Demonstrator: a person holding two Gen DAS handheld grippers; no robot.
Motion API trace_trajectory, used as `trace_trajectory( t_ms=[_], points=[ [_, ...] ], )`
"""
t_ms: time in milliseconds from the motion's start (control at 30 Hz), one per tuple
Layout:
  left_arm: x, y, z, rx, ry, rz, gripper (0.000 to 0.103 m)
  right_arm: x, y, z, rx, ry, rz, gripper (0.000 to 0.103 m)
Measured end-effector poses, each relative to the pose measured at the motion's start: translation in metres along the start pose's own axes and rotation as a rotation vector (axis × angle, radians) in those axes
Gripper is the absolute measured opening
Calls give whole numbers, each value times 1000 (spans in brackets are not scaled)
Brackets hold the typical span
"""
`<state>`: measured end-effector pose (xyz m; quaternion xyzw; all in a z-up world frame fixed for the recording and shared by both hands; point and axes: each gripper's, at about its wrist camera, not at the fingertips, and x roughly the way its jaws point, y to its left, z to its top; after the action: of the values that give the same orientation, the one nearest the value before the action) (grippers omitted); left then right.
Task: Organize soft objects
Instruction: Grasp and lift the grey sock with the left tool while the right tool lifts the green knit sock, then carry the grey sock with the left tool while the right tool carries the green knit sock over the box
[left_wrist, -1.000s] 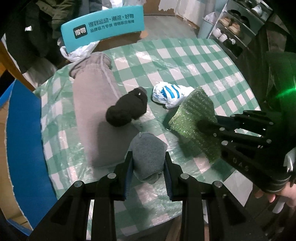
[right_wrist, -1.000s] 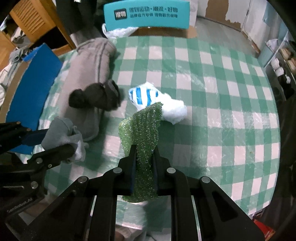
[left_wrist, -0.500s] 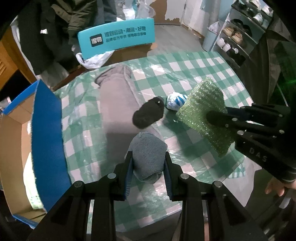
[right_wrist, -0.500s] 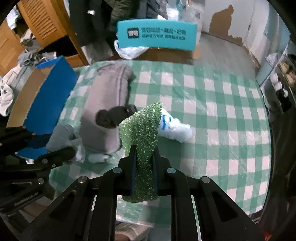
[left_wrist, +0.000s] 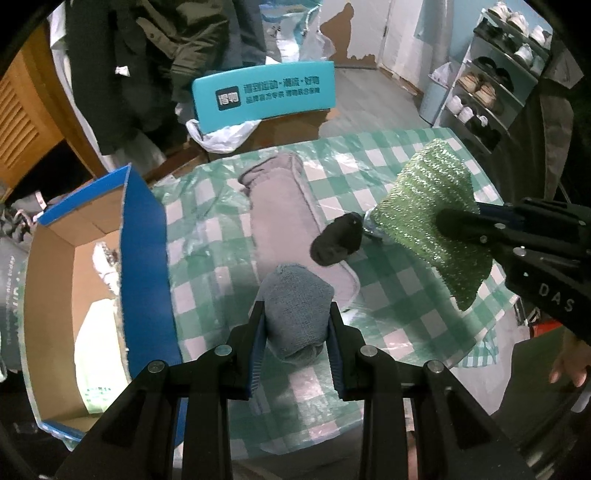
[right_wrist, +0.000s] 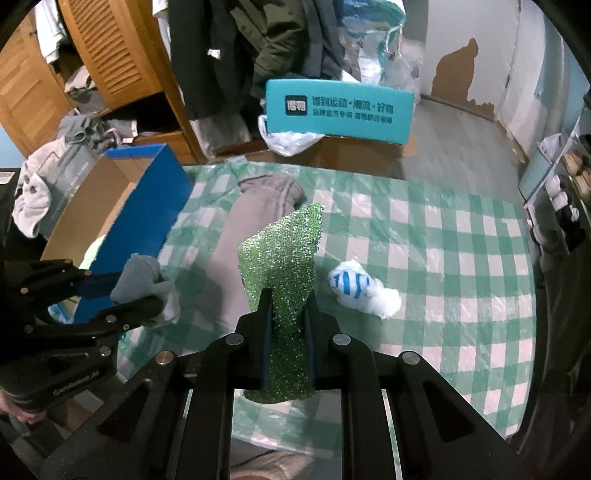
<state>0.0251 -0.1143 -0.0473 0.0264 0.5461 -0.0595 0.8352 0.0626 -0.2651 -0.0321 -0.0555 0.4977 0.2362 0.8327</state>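
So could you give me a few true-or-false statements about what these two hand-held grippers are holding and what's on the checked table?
1. The left hand-held gripper grips a rolled grey towel. True.
2. The right hand-held gripper is empty. False: it pinches a green mesh cloth.
3. A blue-and-white striped bundle lies on the checked tablecloth. True.
4. The black sock bundle sits inside the blue cardboard box. False: it rests on the grey garment on the table.

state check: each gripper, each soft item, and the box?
left gripper: shut on grey cloth, lifted
right gripper: shut on green scrubber, lifted
black sock: resting on grey pants
striped sock: lying on table
box: open
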Motion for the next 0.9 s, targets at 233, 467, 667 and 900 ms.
trace_trajectory(
  t_ms=[233,467,667,900],
  points=[
    [-10,10,-1,-12,-19,7,30,-5,13,7,-17,-16,9,15],
    [-20,23,-5,-25,-39,19,30,-8,30,17,-43,-30,23,15],
    [-26,40,-11,-48,-51,31,30,-8,46,25,-65,-38,37,15],
    [-33,59,-15,-80,-65,37,30,-4,63,33,-89,-38,47,15]
  ],
)
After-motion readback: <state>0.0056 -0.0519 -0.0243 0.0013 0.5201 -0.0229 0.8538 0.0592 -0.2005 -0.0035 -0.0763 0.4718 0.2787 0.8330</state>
